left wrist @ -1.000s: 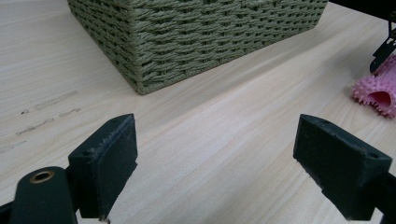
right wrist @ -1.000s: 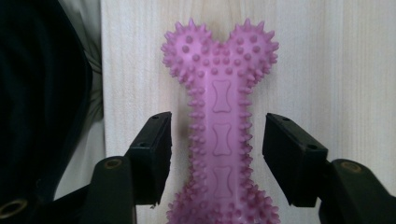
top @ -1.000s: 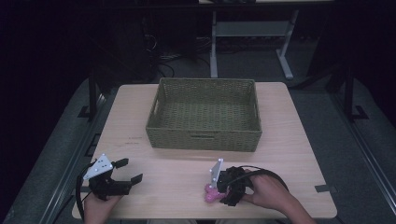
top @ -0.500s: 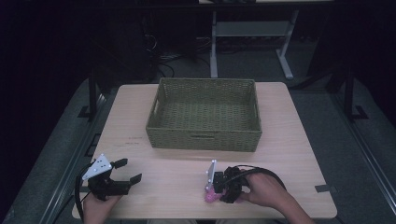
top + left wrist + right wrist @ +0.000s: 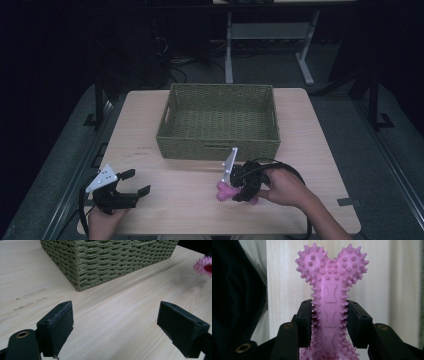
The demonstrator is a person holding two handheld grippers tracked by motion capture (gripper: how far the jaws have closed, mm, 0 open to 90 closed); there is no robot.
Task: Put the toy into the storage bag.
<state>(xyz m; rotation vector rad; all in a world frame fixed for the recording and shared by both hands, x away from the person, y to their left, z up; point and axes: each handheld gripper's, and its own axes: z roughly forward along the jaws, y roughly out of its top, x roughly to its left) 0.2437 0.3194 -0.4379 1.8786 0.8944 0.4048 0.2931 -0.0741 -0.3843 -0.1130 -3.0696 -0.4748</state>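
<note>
A pink spiky bone-shaped toy [image 5: 331, 277] stands upright between the jaws of my right gripper [image 5: 329, 322], whose pads press on its shaft from both sides. In the high view the right gripper [image 5: 235, 192] holds the pink toy [image 5: 223, 191] just above the table, in front of the woven green basket [image 5: 218, 145]. My left gripper [image 5: 136, 182] rests at the table's front left with its jaws wide apart and nothing between them. In the left gripper view, the left gripper [image 5: 122, 322] faces the basket's corner [image 5: 107, 262], with the toy [image 5: 203, 265] at the far right edge.
The wooden table [image 5: 185, 200] has bare room between the two grippers and on both sides of the basket. The basket's inside looks empty. Dark floor, cables and a desk frame [image 5: 270, 30] lie beyond the table's far edge.
The right gripper has closed on the pink toy and lifted it a little off the table toward the basket. The left gripper has stayed in place.
</note>
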